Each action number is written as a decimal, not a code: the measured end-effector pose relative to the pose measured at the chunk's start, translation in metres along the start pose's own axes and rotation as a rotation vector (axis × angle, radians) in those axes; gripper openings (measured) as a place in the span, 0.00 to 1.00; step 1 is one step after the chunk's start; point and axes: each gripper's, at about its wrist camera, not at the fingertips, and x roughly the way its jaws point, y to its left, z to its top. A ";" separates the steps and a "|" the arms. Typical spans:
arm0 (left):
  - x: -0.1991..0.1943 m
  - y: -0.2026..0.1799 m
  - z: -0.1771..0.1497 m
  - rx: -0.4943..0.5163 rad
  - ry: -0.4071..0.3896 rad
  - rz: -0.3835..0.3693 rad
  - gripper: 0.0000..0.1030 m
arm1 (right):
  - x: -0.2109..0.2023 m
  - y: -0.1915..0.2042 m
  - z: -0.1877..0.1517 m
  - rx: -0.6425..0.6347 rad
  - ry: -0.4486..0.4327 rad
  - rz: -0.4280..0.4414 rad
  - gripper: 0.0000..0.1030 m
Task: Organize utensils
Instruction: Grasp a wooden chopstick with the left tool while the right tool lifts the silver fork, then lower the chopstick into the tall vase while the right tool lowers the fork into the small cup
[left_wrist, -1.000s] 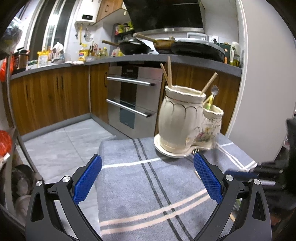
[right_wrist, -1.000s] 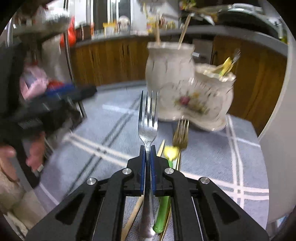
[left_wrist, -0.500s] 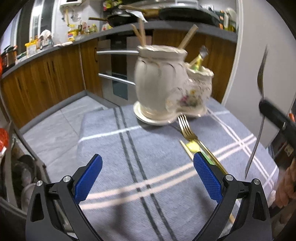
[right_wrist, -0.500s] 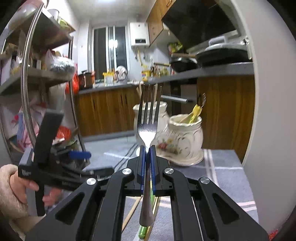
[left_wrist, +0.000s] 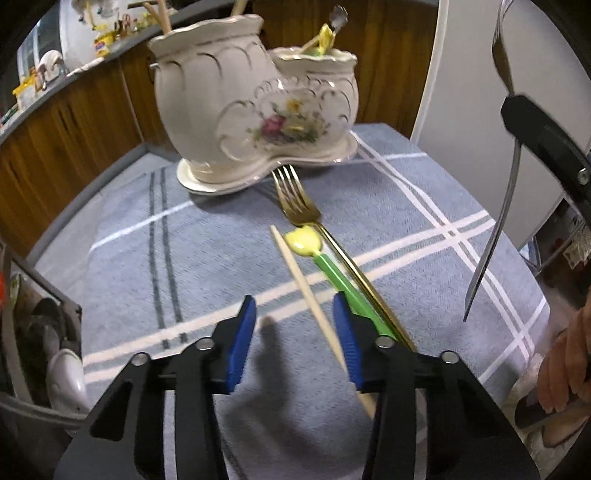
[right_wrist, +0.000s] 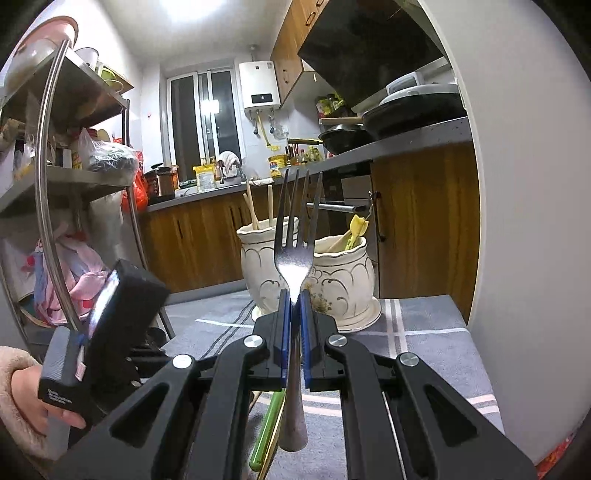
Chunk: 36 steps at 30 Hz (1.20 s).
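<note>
Blue pads (left_wrist: 241, 347) on my left gripper (left_wrist: 295, 343) stand partly apart, low over the grey striped cloth (left_wrist: 207, 258), gripping nothing. A wooden chopstick (left_wrist: 306, 291) lies on the cloth and runs from about 12 o'clock down between these fingers, close against the inner face of the pad at 3 o'clock; whether it touches that pad I cannot tell. Just beside it, toward 1 o'clock, lies a green-handled utensil with a yellow head (left_wrist: 325, 262), and alongside that a gold fork (left_wrist: 299, 199) whose tines point at the base of the holder. At 12 o'clock stands the cream double-pot utensil holder (left_wrist: 258, 107) with a flower print, chopsticks in its taller pot and a yellow-green piece in the shorter one.

Over at 2 o'clock in the left wrist view my right gripper (right_wrist: 292, 317) is raised well clear of the cloth. Its blue pads are pressed tight on the neck of a silver fork (right_wrist: 293, 258), held upright with tines up and the handle end hanging below the fingers. In the right wrist view the holder sits at 12 o'clock behind the tines, on the far part of the cloth.
</note>
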 end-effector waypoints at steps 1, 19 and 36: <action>0.002 -0.003 0.000 0.007 0.010 0.007 0.37 | -0.001 0.000 0.000 -0.001 -0.002 0.000 0.05; -0.010 0.021 -0.002 0.017 -0.012 -0.015 0.07 | -0.013 -0.004 -0.001 -0.001 -0.038 0.005 0.05; -0.122 0.054 0.033 0.047 -0.529 -0.089 0.07 | 0.022 0.003 0.064 -0.032 -0.124 -0.048 0.05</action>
